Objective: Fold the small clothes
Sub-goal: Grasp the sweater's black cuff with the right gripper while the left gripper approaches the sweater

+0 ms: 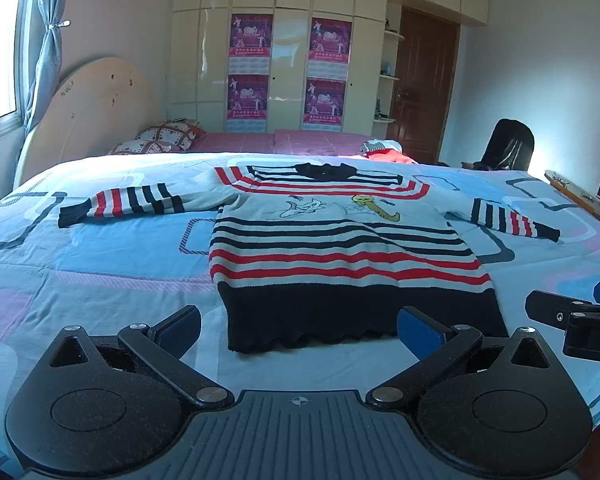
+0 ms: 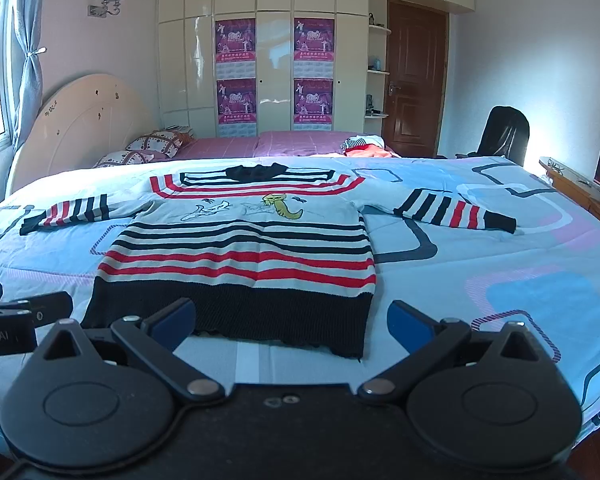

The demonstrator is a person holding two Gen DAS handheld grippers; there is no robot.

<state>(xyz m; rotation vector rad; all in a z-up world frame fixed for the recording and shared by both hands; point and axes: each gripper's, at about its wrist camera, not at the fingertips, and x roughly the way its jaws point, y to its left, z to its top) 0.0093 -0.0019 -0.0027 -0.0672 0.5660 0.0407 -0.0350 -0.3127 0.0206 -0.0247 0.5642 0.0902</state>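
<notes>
My left gripper (image 1: pixel 299 330) and right gripper (image 2: pixel 292 323) hover with jaws spread, empty, just short of the striped sweater's (image 1: pixel 332 248) dark hem, since it lies flat, sleeves outstretched, on the bed (image 1: pixel 100 264), ready for folding.

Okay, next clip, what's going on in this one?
A person holds two handheld grippers over a bed, about to fold a small striped sweater. The sweater lies flat on the blue patterned bedspread, front up, both sleeves spread out to the sides, dark hem nearest the cameras. The left gripper and right gripper are both open and empty, side by side just short of the hem. Nothing is folded yet.
</notes>
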